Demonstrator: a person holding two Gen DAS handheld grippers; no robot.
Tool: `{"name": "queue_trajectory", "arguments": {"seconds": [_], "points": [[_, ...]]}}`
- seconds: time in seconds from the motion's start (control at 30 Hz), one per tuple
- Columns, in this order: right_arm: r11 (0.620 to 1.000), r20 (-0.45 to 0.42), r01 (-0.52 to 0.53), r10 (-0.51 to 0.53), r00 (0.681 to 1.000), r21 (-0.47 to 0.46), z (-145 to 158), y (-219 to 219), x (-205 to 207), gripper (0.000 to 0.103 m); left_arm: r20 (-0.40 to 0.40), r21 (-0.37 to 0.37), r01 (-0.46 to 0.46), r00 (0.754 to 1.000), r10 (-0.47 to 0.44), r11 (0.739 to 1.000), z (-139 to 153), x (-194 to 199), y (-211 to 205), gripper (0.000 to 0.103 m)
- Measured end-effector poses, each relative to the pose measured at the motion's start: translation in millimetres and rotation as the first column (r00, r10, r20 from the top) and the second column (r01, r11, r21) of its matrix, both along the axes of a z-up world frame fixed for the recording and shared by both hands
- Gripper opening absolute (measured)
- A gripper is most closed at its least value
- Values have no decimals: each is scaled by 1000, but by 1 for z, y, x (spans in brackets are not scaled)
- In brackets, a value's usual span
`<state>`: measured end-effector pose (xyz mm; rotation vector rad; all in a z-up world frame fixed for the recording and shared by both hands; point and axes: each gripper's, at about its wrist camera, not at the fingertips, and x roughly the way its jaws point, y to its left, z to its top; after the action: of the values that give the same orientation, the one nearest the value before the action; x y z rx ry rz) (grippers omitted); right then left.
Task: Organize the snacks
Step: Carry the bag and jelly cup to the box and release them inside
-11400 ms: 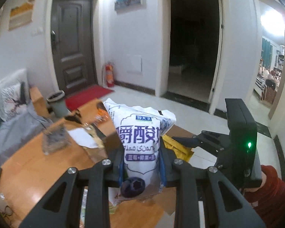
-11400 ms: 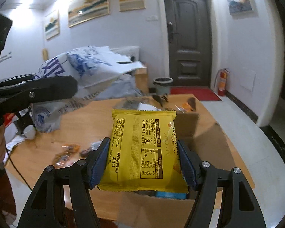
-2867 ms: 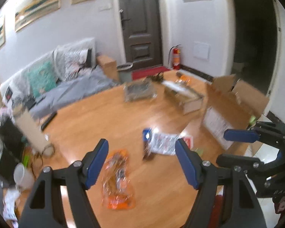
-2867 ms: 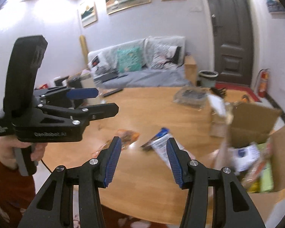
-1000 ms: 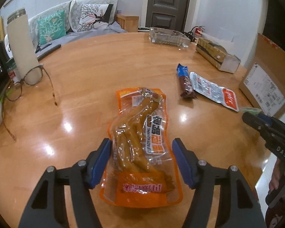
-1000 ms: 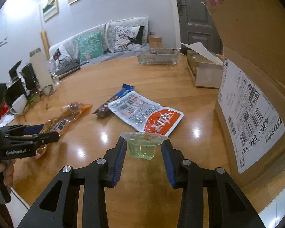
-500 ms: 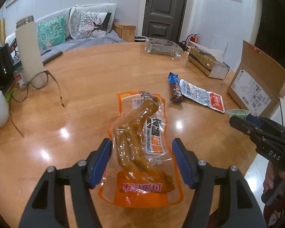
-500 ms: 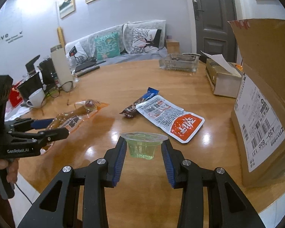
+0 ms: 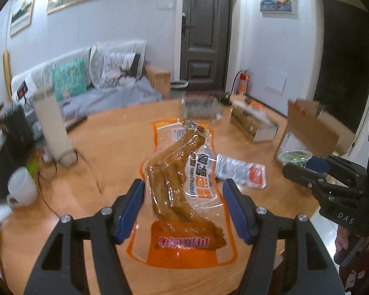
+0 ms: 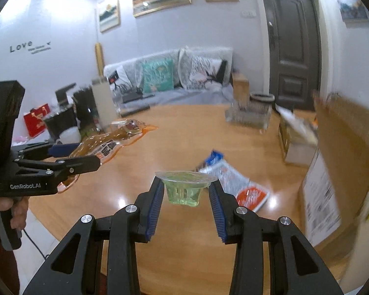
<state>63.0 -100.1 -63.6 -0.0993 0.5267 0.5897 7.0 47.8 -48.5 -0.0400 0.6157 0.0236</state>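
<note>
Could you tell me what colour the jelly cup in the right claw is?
Translucent pale green jelly cup, clearest in the right wrist view.

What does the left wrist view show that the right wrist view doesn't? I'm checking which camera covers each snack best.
Only the left wrist view shows the red fire extinguisher and the flat printed face of the orange pouch in the left hand-held gripper.

Only the right wrist view shows the blue-ended snack bar and the green jelly cup from the side, clamped in the right hand-held gripper.

Both show the pouch, the cup, the white-and-red packet, the cardboard box and the wooden table.
</note>
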Motion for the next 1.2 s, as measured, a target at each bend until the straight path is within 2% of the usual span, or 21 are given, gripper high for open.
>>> {"name": "queue_trajectory", "arguments": {"seconds": [0.17,0.27,0.5,0.67,0.87,1.07,1.2], "points": [[1000,85,0,1,996,-12,39,-11,-9,34,82,19,65,994,-66,998,48,3,-26,63],[1000,94,9,-10,996,14,58,-29,-9,34,117,34,116,986,-119,993,72,9,-48,63],[992,91,119,-122,988,38,79,-94,-3,34,163,64,284,943,-291,957,110,36,-126,63],[970,73,241,-242,968,22,79,-150,5,34,149,62,393,905,-398,917,114,68,-186,63],[941,23,338,-337,941,-25,60,-201,24,34,95,61,478,871,-482,876,107,105,-251,63],[929,-41,369,-371,928,-41,39,-229,47,34,15,83,509,859,-512,857,87,139,-295,63],[929,-87,369,-370,925,-37,25,-237,61,35,-33,83,512,859,-511,855,72,156,-307,63]]}}
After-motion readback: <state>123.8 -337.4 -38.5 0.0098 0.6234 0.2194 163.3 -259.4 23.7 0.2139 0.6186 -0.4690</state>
